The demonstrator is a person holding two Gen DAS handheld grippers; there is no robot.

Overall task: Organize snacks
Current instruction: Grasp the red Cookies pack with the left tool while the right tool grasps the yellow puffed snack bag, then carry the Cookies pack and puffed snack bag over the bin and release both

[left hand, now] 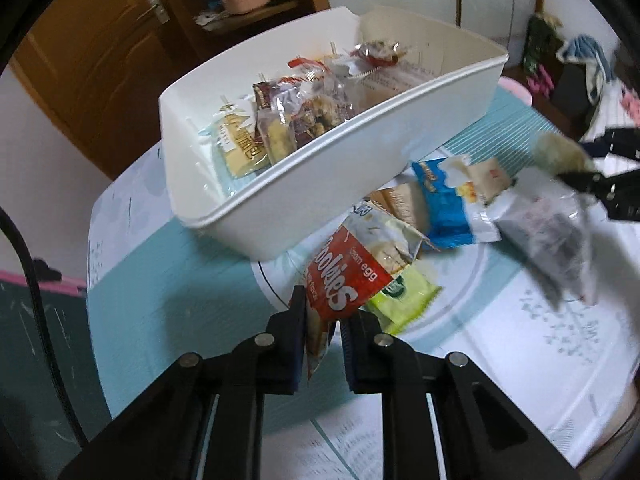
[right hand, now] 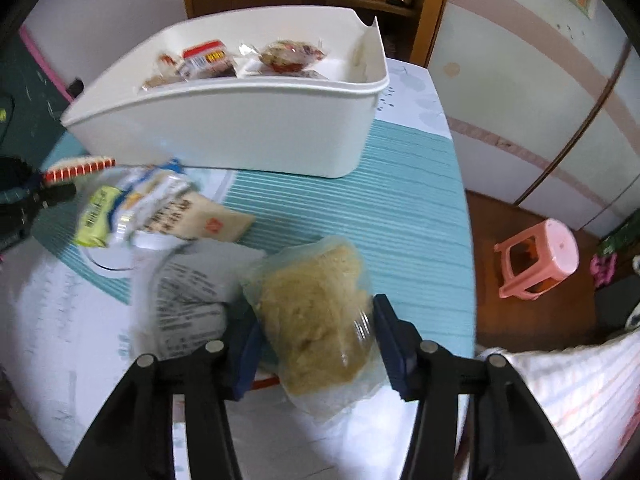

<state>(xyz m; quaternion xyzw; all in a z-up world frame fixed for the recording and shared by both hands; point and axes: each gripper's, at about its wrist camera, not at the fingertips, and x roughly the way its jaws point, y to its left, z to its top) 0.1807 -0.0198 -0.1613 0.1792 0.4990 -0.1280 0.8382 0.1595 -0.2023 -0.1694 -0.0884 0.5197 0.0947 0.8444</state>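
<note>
A white bin (left hand: 320,168) holding several wrapped snacks stands on the round table. My left gripper (left hand: 322,320) is shut on the bottom edge of a red-and-white cookies packet (left hand: 352,276), lifted above a green packet (left hand: 404,296). A blue packet (left hand: 444,204) and a dark clear bag (left hand: 552,240) lie by the bin. In the right wrist view my right gripper (right hand: 316,332) is shut on a clear bag with a beige cake (right hand: 316,304), near the bin (right hand: 240,128). A white printed packet (right hand: 188,292) sits beside its left finger.
The table's teal striped mat (right hand: 380,208) ends at a curved edge on the right. Beyond that edge, a pink stool (right hand: 540,260) stands on the wooden floor. A wooden cabinet (left hand: 120,52) stands behind the bin. A striped cloth (right hand: 580,392) lies at the lower right.
</note>
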